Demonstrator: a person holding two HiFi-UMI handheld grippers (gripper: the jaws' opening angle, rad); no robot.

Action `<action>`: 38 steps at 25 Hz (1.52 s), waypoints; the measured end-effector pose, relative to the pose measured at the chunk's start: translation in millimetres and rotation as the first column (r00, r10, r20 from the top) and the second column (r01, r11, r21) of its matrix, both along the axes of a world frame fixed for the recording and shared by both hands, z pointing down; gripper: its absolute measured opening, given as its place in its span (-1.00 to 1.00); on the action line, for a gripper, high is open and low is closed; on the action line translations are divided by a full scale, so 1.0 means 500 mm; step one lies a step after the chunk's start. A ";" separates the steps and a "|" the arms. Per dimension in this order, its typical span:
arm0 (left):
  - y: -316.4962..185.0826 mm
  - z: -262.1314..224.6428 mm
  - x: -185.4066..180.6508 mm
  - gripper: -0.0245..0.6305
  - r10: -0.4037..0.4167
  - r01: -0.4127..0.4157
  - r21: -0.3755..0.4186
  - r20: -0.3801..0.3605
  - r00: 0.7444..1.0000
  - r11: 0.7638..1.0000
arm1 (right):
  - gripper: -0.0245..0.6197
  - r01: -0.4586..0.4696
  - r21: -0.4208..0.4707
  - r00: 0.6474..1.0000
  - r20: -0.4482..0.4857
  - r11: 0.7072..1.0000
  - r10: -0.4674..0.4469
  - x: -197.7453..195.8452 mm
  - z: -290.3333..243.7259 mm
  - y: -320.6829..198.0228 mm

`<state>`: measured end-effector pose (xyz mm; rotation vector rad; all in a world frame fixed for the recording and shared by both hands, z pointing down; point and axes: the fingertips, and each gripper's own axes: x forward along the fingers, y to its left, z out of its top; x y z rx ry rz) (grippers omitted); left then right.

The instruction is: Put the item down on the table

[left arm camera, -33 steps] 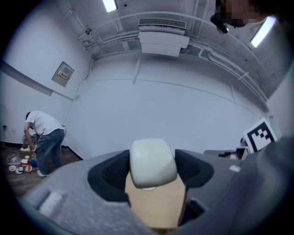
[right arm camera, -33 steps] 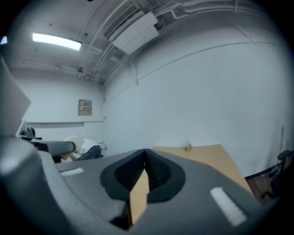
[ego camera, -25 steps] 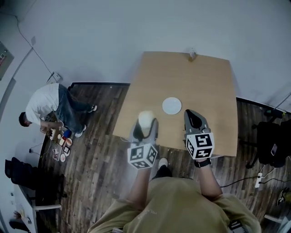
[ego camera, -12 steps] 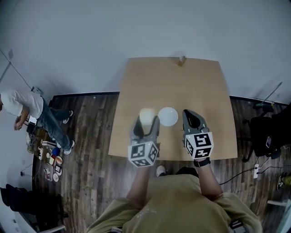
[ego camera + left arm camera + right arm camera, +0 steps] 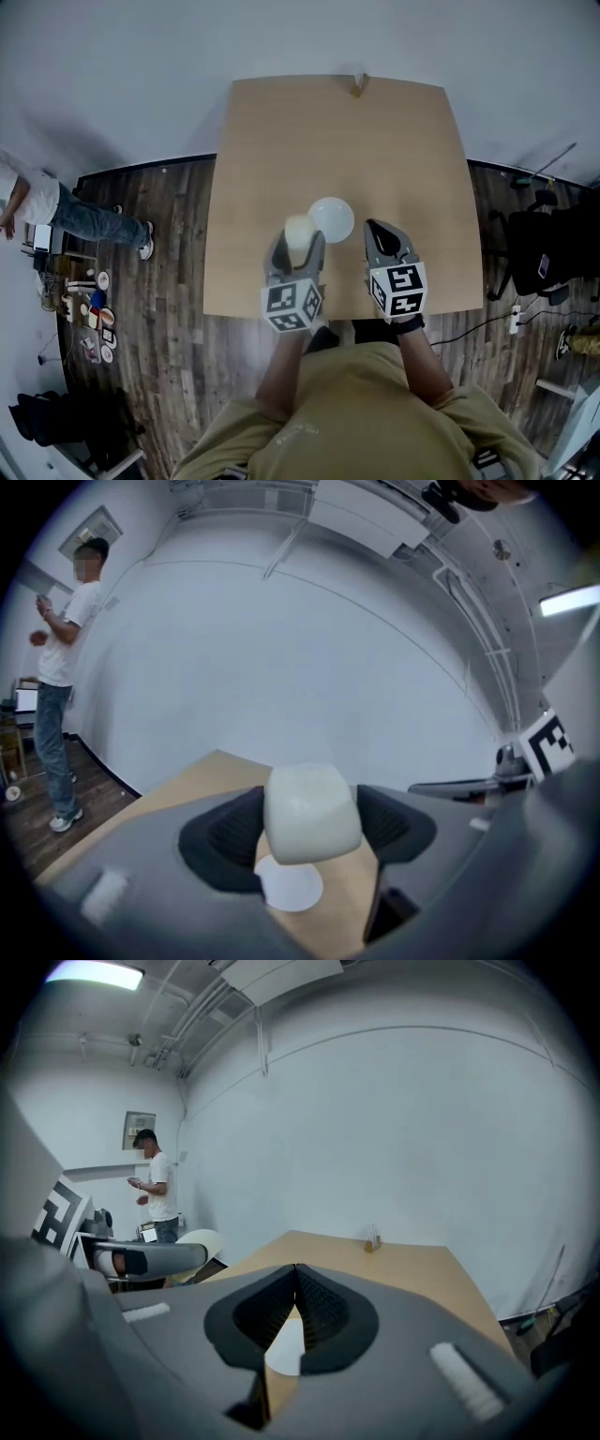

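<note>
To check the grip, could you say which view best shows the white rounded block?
The left gripper view: the white rounded block sits central, clamped between the jaws. Head view shows only its top; right gripper view, a pale glimpse.

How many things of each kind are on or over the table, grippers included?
Grippers: 2, left gripper and right gripper.
Cream-white item, held by left gripper: 1.
White round disc: 1.
Small object at far edge of table: 1.
Total: 5.

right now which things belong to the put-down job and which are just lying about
In the job: pale rounded item, clamped in left gripper; table.
Lying about: white disc; small object at table's far edge; right gripper, shut, empty; bystander.
</note>
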<state>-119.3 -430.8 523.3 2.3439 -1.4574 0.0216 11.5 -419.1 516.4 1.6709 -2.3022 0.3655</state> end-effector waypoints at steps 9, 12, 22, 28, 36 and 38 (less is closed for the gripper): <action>-0.083 0.158 0.075 0.02 0.011 0.007 -0.176 0.105 0.994 0.984 | -0.90 0.050 -0.126 0.999 0.015 0.991 -0.048 0.043 0.112 -0.108; -0.108 0.212 0.092 0.02 0.015 0.018 -0.222 0.143 0.990 0.975 | -0.90 0.064 -0.173 0.998 0.038 0.983 -0.059 0.050 0.158 -0.137; -0.166 0.411 0.141 0.02 0.084 0.020 -0.327 0.301 0.950 0.945 | -0.90 0.133 -0.322 0.990 0.082 0.937 -0.112 0.050 0.312 -0.186; -0.183 0.481 0.165 0.00 0.113 0.017 -0.356 0.341 0.933 0.934 | -0.90 0.124 -0.385 0.991 0.086 0.915 -0.099 0.082 0.379 -0.192; -0.210 0.518 0.187 0.00 0.128 0.003 -0.347 0.355 0.926 0.938 | -0.90 0.107 -0.417 0.993 0.088 0.903 -0.077 0.104 0.423 -0.200; -0.211 0.523 0.188 0.00 0.136 -0.001 -0.343 0.370 0.919 0.939 | -0.90 0.107 -0.423 0.993 0.089 0.900 -0.076 0.100 0.430 -0.196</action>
